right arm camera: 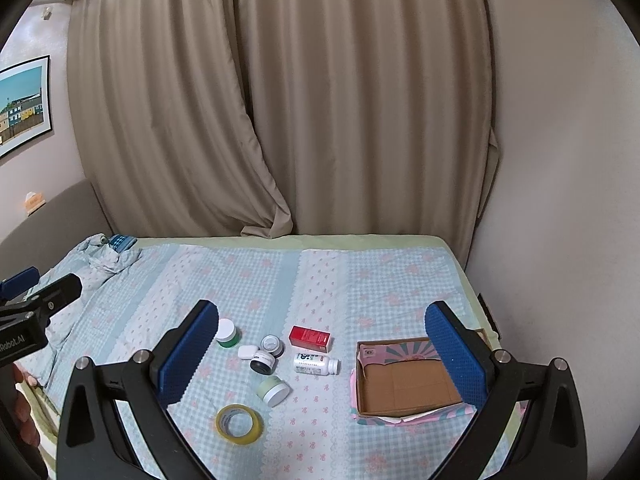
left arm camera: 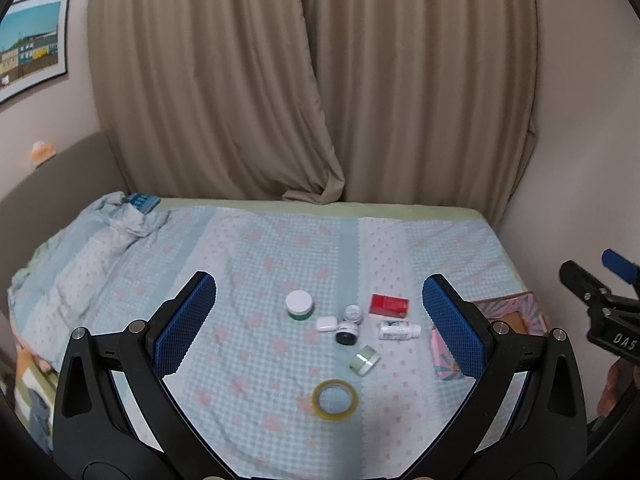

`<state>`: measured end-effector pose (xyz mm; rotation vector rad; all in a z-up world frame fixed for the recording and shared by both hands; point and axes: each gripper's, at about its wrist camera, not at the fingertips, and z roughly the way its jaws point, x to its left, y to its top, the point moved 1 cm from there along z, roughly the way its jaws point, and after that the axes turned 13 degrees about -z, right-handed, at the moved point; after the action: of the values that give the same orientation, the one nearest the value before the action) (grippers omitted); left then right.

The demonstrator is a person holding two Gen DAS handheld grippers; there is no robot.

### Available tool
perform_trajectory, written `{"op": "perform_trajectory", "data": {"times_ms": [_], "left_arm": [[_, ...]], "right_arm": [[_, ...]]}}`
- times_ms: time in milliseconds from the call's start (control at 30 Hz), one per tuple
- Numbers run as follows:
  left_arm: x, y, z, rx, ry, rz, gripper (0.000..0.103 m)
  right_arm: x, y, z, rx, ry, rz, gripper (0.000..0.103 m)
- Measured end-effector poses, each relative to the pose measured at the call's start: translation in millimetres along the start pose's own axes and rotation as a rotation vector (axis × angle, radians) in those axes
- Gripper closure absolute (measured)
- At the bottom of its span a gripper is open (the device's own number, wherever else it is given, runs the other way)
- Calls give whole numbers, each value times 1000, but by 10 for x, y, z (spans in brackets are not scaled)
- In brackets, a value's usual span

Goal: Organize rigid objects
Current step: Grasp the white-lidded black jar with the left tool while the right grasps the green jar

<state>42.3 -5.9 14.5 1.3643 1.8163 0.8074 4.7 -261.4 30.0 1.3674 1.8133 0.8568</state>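
Small items lie grouped on the bed: a green jar with a white lid, a white earbud case, two small dark jars, a red box, a white bottle on its side, a pale green jar tipped over and a yellow tape roll. An open cardboard box sits to their right. My left gripper and right gripper both hover open above the bed, holding nothing.
The bed has a blue checked sheet, with a rumpled quilt at its left. Beige curtains hang behind, and a wall runs along the right side. The other gripper shows at each view's edge.
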Motion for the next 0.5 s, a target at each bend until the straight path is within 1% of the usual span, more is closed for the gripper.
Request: {"op": "perform_trajectory", "data": {"times_ms": [67, 133, 200, 333, 433, 500], "left_arm": [[55, -10, 71, 4, 7, 0, 0], [130, -33, 178, 27, 2, -7, 0], [280, -40, 343, 67, -6, -15, 0], [599, 17, 655, 111, -36, -9, 0], [791, 100, 889, 148, -60, 24, 0], [949, 174, 1069, 173, -80, 53, 0]], "right_arm": [[0, 33, 13, 3, 6, -17, 0], [26, 34, 33, 2, 2, -21, 0], [42, 54, 118, 16, -4, -8, 0], [194, 10, 249, 74, -13, 52, 0], [297, 21, 418, 120, -27, 87, 0], [423, 19, 522, 157, -44, 135, 0]]}}
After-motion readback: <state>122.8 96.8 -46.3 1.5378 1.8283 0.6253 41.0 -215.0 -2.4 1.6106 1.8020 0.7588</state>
